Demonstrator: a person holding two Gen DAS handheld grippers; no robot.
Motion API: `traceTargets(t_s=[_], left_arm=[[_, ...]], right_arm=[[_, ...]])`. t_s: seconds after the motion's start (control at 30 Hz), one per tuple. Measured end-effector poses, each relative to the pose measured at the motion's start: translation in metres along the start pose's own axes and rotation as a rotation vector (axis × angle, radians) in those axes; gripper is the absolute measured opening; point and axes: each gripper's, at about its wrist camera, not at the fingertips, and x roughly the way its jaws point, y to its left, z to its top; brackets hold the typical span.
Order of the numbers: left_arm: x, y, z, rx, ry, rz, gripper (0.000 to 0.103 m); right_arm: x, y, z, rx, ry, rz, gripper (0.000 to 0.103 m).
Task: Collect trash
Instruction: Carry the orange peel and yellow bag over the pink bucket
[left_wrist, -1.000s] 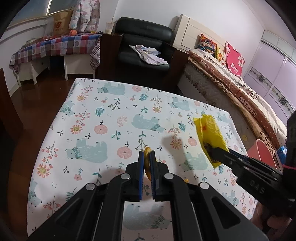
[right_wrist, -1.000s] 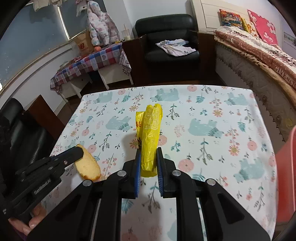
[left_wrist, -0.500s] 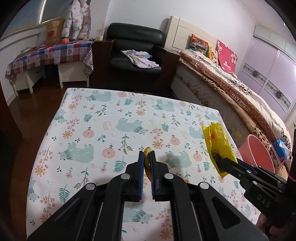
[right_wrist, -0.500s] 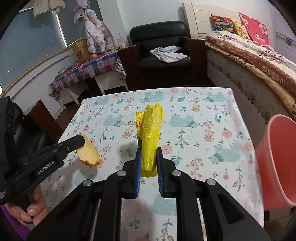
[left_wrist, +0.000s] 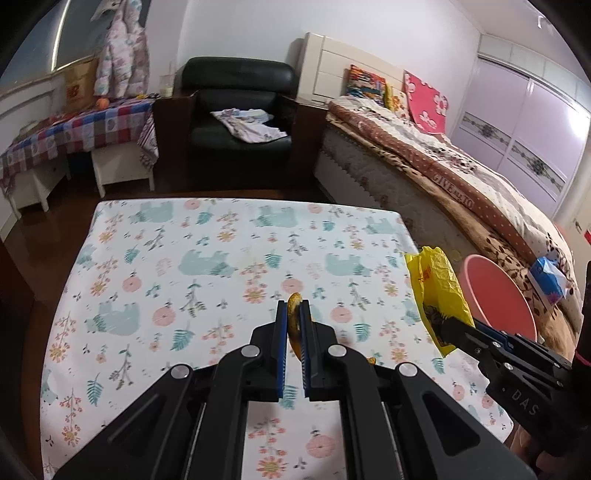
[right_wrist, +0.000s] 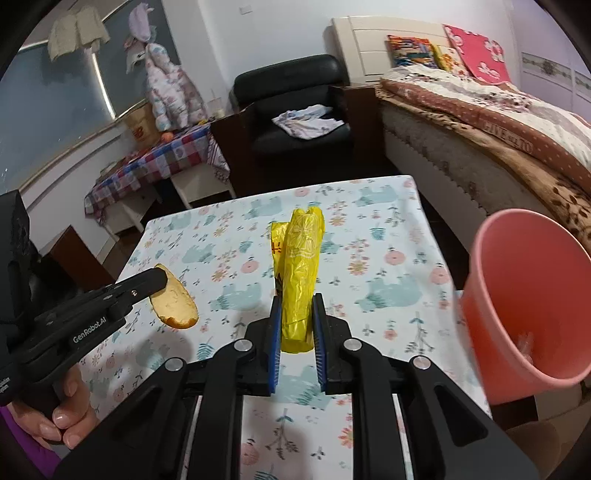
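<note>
Left gripper (left_wrist: 294, 317) pinches a peel scrap (right_wrist: 174, 300) clear of the floral table (left_wrist: 155, 258); right gripper (right_wrist: 296, 325) clamps a crumpled yellow bag (right_wrist: 298, 273) (held upright, off the cloth). Pink bin (right_wrist: 517, 295) sits just right, likely the drop target.

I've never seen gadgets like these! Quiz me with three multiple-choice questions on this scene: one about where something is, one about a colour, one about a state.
1. Where is the bin?
A. right of the table
B. on the armchair
C. under the window

2. What colour is the bag?
A. blue
B. yellow
C. white

3. How is the piece of bread?
A. lying on the table
B. lying in the bin
C. pinched in the left gripper

Answers:
1 A, it stands past the table's right edge.
2 B, the bag in the right gripper is bright yellow.
3 C, the jaws close on it above the table.
</note>
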Motion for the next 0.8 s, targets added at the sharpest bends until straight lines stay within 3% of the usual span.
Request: traceTargets(t_s=[0.8], left_arm=[[0.014,-0.120,0.021,0.181,-0.029,-0.162,0.005]], right_arm=[[-0.052,-0.112,-0.009,0.207,-0.112,-0.174,0.016]])
